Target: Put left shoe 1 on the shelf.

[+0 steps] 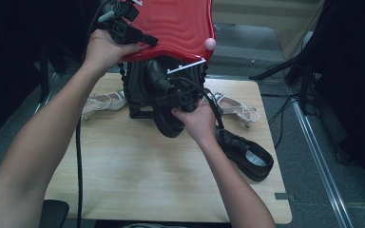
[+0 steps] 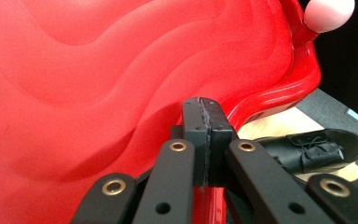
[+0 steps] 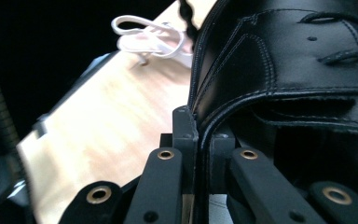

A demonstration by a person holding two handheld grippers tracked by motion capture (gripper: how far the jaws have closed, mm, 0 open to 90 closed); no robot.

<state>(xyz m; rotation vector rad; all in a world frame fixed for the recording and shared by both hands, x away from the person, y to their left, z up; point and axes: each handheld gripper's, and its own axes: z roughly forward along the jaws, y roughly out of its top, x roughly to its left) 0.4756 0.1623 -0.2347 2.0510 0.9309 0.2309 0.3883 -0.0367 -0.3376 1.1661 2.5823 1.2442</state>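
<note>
A red lid point(image 1: 180, 26) is held tilted up at the far side of the worktop point(image 1: 138, 175) by the left gripper point(image 1: 145, 40), while a black lace-up shoe point(image 1: 164, 102) is carried at the mouth of the dark box point(image 1: 135, 92) beneath it by the right gripper point(image 1: 180, 97). Whether the shoe is on its way in or out cannot be told; the step in hand is judged to be a transfer between box and worktop with the lid kept raised.

In the left gripper view, the jaws are seen clamped on the lid's rim, their pads pressed to the thin red edge. In the right gripper view, the jaws are closed tight on the shoe's leather collar, the edge pinched between the pads.

A second black shoe point(image 1: 247, 154) lies on the worktop near the right forearm. Pale strappy sandals are set apart on either side of the box: one sandal point(image 1: 102, 102) to the left, another sandal point(image 1: 235, 109) to the right.

The next move is judged to call for the lid to be kept high enough for the shoe to clear its rim, and for the thin hold on the collar to be kept firm, as the hanging shoe could swing or slip.
</note>
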